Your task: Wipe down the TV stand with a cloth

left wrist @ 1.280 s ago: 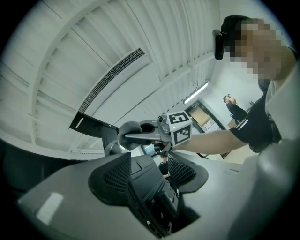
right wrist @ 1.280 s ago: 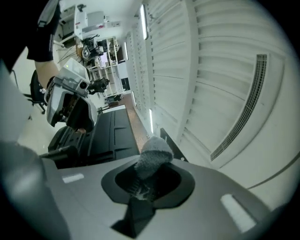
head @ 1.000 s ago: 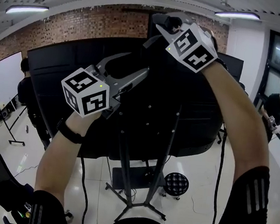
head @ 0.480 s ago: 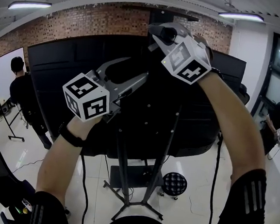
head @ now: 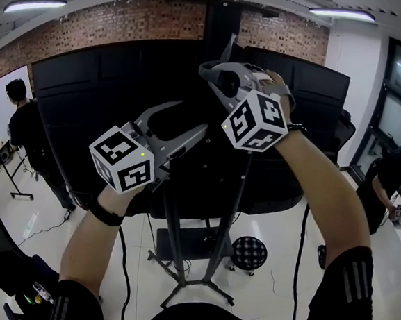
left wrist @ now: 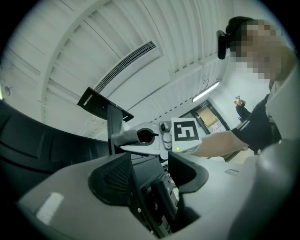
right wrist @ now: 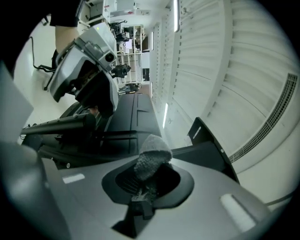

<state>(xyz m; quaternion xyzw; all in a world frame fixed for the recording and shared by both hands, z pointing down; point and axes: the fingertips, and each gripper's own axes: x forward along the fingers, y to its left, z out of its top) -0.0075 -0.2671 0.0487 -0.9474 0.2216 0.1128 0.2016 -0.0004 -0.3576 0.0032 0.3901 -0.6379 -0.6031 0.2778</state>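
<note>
The big black screen (head: pixel 86 111) fills most of what's ahead of you, its back side toward you. It hangs on the TV stand (head: pixel 173 240), whose slanting posts run down to spread feet on the pale floor. Both your arms are raised in front of it.

Your left gripper (left wrist: pixel 150 171) has its jaws spread, and nothing is pinched between them (only the dark panel and frame show through the gap). Your right gripper (right wrist: pixel 150 173) has its jaws pressed on the grey cloth (right wrist: pixel 151 154). A rounded tuft of it sticks out past the tips, up high near the stand's upright column (head: pixel 221 25).

The main risk, as I judge it, is the cloth itself. Little of it sticks out, so a hard rub may drag bare jaw metal along the stand or pull the cloth free.

The open left gripper hangs close to the screen, and a careless swing could knock the panel and rock the stand on its feet. The cable (head: pixel 123 267) hanging beside the posts could also catch your arm.
</note>
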